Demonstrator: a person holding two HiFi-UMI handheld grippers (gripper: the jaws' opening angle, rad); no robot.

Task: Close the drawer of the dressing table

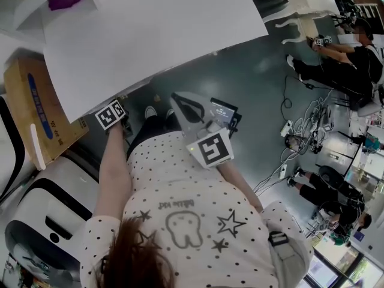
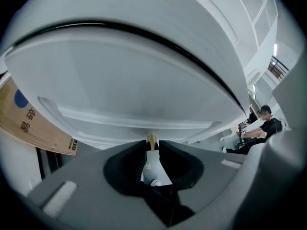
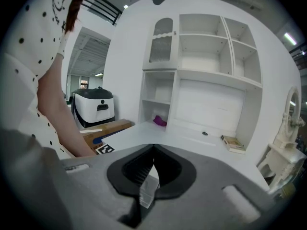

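Observation:
The white dressing table [image 1: 156,35] fills the top of the head view. In the left gripper view its white drawer front [image 2: 144,90] spans the picture, close under the table top. My left gripper [image 2: 151,143] points at the front's lower edge, and a small brass knob [image 2: 151,140] sits between its tips, which stand against the knob's two sides. In the head view only its marker cube [image 1: 111,114] shows at the table's edge. My right gripper [image 3: 153,147] hangs shut and empty in front of the table, away from the drawer.
A cardboard box [image 1: 36,110] and a white and black machine [image 1: 48,221] stand left of the table. Shelves hold a purple thing [image 3: 159,121] and a book [image 3: 233,143]. People [image 1: 342,59] sit at the far right, with cables [image 1: 312,119] on the floor.

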